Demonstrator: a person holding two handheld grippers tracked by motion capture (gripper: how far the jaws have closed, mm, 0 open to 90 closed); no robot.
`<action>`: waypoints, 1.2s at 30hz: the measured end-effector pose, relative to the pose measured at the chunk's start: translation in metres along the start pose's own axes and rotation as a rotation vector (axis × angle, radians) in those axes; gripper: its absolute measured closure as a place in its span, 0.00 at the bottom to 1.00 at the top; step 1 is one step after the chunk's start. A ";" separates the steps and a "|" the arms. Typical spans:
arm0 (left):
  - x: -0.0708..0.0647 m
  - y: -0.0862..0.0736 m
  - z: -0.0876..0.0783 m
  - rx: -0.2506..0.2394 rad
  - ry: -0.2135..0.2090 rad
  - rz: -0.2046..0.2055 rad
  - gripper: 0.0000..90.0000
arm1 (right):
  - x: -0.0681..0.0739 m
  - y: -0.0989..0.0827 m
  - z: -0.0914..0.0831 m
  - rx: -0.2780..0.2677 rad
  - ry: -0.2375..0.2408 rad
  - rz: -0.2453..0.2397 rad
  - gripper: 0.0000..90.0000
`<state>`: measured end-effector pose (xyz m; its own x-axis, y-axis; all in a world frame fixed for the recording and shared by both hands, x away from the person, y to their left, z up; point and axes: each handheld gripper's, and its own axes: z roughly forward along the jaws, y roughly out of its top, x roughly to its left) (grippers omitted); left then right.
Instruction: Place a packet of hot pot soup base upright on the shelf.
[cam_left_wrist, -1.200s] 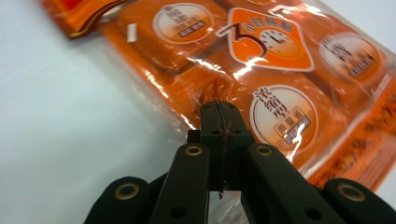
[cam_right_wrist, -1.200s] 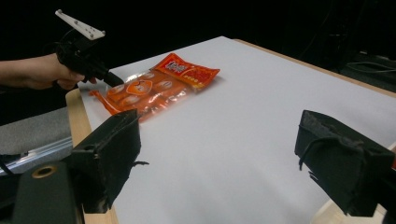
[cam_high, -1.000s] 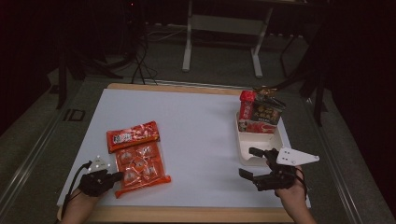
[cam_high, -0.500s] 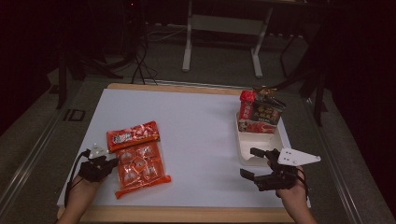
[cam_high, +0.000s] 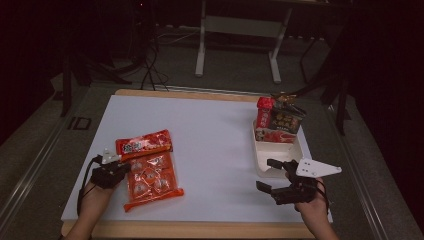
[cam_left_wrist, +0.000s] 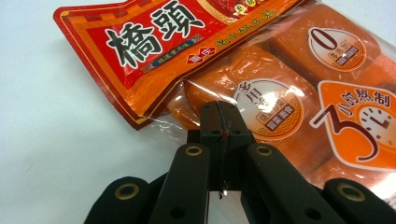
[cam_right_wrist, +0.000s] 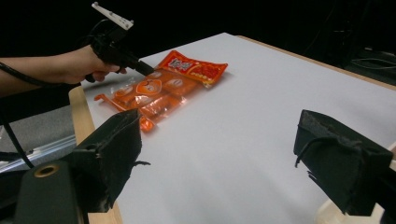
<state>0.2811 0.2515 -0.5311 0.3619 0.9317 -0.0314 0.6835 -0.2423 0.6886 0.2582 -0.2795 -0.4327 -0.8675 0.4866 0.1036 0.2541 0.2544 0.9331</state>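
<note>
Crinkly plastic pack (cam_left_wrist: 261, 79) looks light, floppy, slippery; left gripper (cam_left_wrist: 220, 122) is pinched closed on its clear edge, right gripper (cam_right_wrist: 224, 154) gapes empty.

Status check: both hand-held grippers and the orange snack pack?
Left hand-held gripper shut, tips at the orange snack pack's left edge; grip unconfirmed. Right hand-held gripper open, empty, beside the white tray. Pack flat on table, nothing blocking.

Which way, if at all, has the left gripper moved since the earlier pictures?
Yes. The left gripper has moved forward along the orange snack bag, towards its red header, jaws shut.
</note>
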 end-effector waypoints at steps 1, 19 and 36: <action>-0.003 0.002 0.002 0.003 -0.005 0.010 1.00 | 0.000 0.000 0.000 0.000 0.001 0.001 0.16; -0.085 0.044 0.036 0.029 -0.181 0.174 1.00 | -0.001 0.000 -0.004 -0.007 0.006 0.005 0.16; -0.104 0.034 0.028 0.045 -0.240 0.230 1.00 | 0.002 -0.002 -0.007 -0.015 0.004 -0.007 0.16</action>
<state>0.2847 0.1389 -0.5250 0.6449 0.7625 -0.0520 0.5919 -0.4553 0.6651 0.2530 -0.2844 -0.4315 -0.8710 0.4814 0.0979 0.2412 0.2455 0.9389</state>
